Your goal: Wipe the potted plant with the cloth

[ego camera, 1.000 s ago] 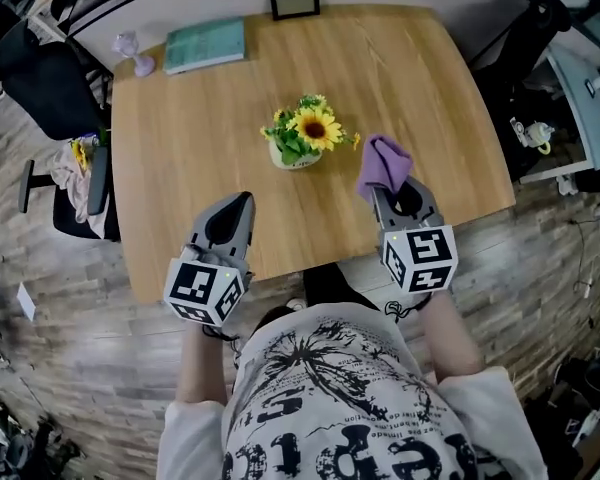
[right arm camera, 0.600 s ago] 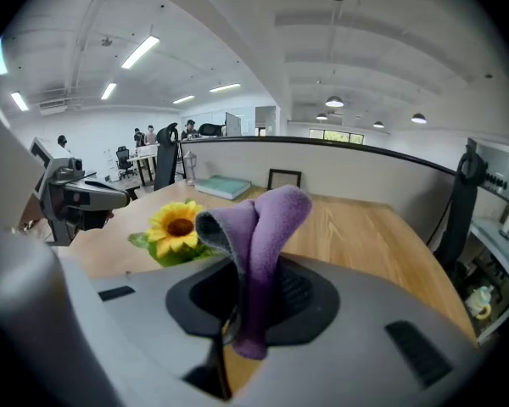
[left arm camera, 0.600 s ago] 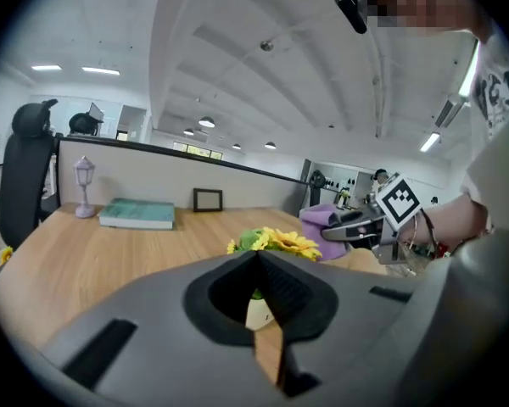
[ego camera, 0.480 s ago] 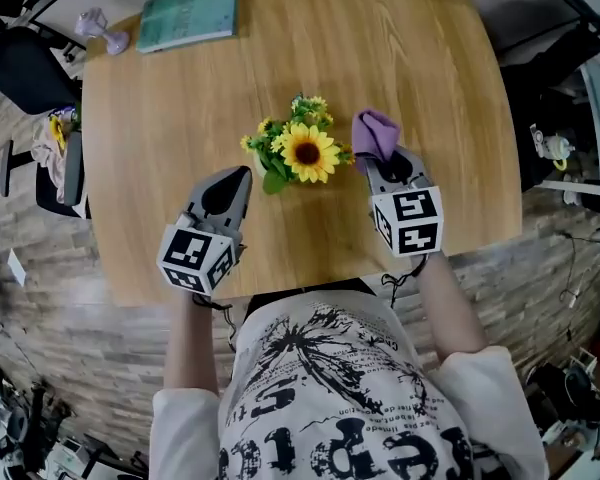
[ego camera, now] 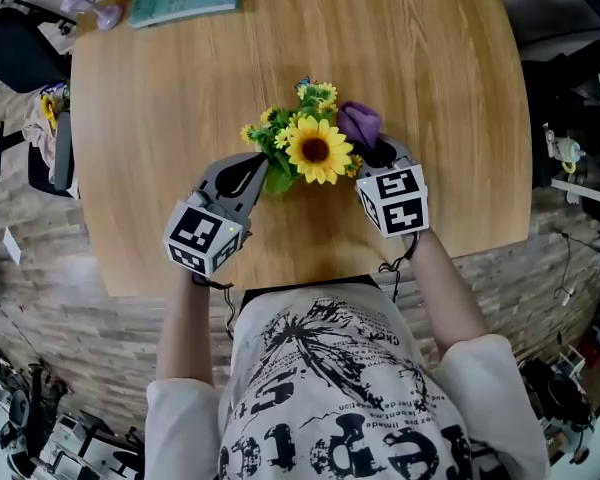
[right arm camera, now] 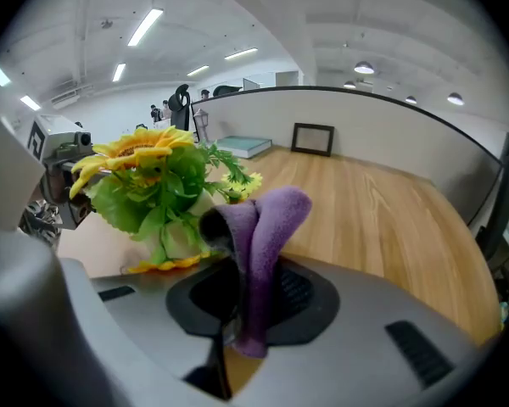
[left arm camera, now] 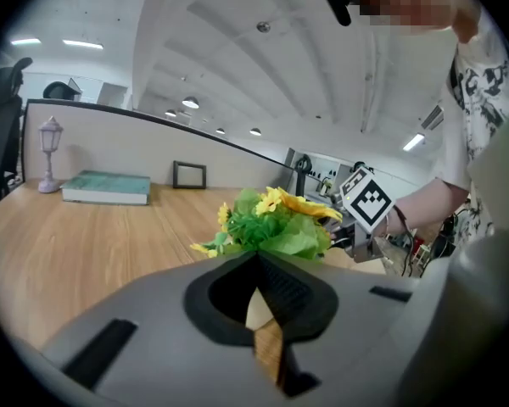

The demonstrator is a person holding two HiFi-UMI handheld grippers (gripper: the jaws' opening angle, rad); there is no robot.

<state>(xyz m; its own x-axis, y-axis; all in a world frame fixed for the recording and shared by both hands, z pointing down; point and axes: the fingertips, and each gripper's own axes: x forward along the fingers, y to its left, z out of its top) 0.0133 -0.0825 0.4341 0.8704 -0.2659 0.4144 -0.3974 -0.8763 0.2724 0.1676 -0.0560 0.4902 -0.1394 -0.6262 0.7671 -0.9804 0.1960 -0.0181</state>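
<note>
So that the pot can be braced, as I judge it, my left tool (ego camera: 250, 171) sits closed and empty just left of the potted plant (ego camera: 315, 150) on the table (ego camera: 160, 98), while my right tool (ego camera: 378, 154) pinches the purple cloth (ego camera: 359, 123) upright beside the leaves, ready to wipe.

Bright, even light from ceiling strip lights (right arm camera: 144, 25) above the right claw (right arm camera: 233, 253); fisheye edges bend and darken.

Wooden desk (ego camera: 160, 118) — plank floor (ego camera: 70, 348), ceiling strip-lights (right arm camera: 144, 25)
</note>
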